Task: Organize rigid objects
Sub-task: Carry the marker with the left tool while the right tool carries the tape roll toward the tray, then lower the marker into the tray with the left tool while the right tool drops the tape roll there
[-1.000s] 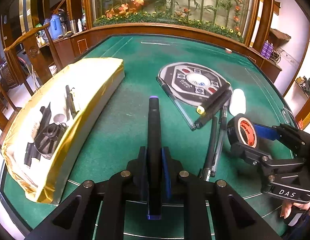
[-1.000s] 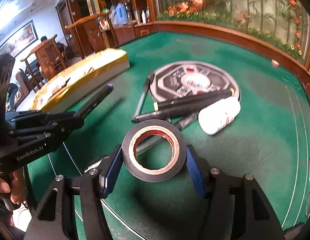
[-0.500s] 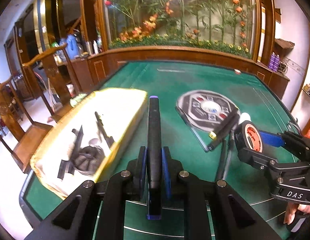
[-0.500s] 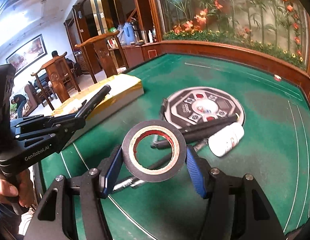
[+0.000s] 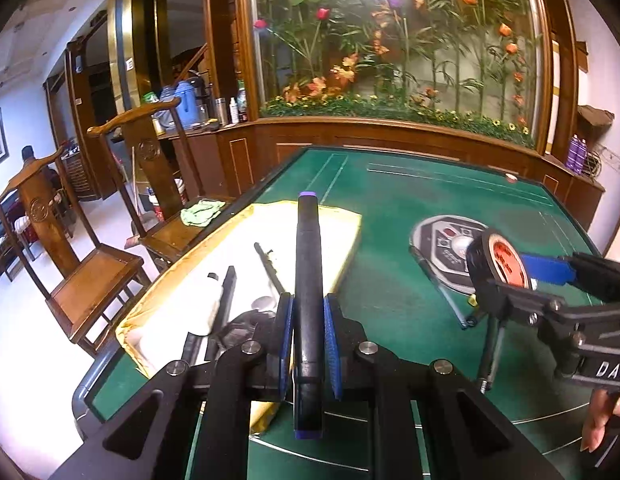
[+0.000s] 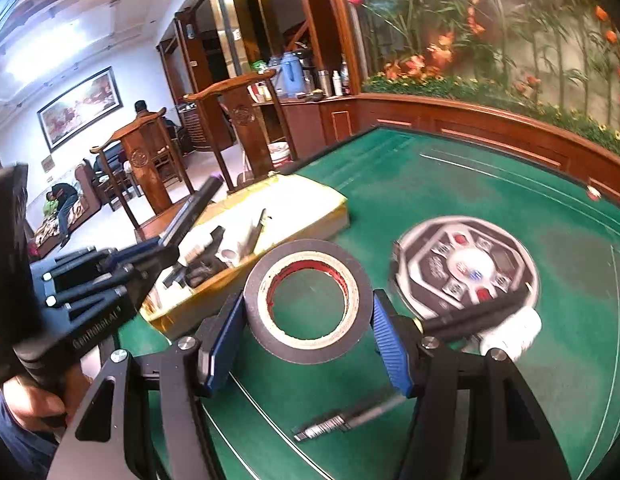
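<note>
My left gripper (image 5: 308, 322) is shut on a long black marker (image 5: 307, 264) with a purple tip, held above the near end of the gold-edged box (image 5: 342, 224). Inside that box lie several dark tools and a white bottle (image 5: 211, 304). My right gripper (image 6: 307, 320) is shut on a roll of black tape (image 6: 307, 300) with a red-and-white core, lifted over the green table (image 6: 450, 184). The same tape roll (image 5: 498, 258) shows at the right of the left wrist view. The left gripper (image 6: 149, 256) and its marker (image 6: 193, 208) appear at the left of the right wrist view.
A round black-and-silver disc (image 6: 466, 268) lies on the felt with a black pen (image 6: 470, 314) and a white bottle (image 6: 510, 330) at its near edge. A pen (image 6: 342, 420) lies below the tape. Wooden chairs (image 5: 89, 276) stand off the table's left side.
Both grippers have risen with their loads and swung left toward the gold-edged box. The pens and disc now sit lower and farther right in both views.
</note>
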